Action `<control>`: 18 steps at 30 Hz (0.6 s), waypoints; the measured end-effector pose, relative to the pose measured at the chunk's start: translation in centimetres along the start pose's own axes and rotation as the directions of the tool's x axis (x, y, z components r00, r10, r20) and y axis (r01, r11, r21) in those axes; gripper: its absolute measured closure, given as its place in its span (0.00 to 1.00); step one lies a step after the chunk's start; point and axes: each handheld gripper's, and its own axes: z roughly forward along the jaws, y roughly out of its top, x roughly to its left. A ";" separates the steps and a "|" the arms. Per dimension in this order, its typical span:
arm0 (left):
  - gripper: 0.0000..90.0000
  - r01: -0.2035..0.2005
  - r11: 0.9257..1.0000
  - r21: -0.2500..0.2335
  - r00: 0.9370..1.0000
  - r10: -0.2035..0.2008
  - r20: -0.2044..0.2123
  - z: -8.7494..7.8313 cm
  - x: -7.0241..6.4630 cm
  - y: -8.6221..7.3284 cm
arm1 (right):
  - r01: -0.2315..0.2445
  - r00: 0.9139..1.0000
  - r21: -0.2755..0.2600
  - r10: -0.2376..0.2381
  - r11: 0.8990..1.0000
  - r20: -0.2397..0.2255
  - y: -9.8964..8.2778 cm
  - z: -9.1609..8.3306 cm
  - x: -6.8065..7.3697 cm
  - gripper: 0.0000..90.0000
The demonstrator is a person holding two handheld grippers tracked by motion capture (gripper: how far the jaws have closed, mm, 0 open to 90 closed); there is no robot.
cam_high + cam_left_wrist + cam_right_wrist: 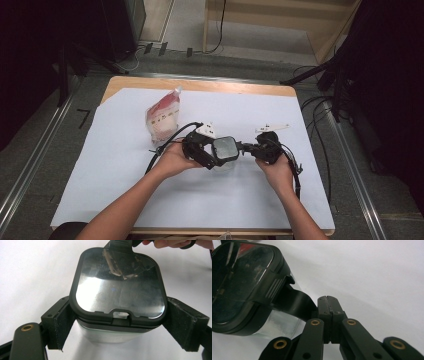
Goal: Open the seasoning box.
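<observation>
White paper (125, 165) is covering the wooden table (200, 84), and a grey floor with cables is lying beyond it. Near the middle of the paper a small metal container (226, 150) with a black-rimmed clear lid is sitting upright, its lid facing up. A black handle (294, 302) is sticking out of it sideways toward the right gripper (252, 148), so its long axis is running across the table from one gripper to the other.

On the far left of the container, well apart, a red and white pouch (162, 116) is lying with its spout pointing away from the person; its print is too small to read.

Both forearms are coming in from the near edge and angling inward toward the container. The left gripper (212, 159) is straddling the container, its jaws spread wide with the pads (62, 325) just beside the walls; whether they are pressing I cannot tell. The right gripper's jaws are closed together, pinching the end of the handle.
</observation>
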 end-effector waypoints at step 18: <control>0.19 -0.040 0.999 0.029 0.999 0.041 -0.021 -0.5 -0.5 0.2 | 0.010 1.000 0.013 -0.010 1.000 -0.013 -0.1 0.0 0.6 1.00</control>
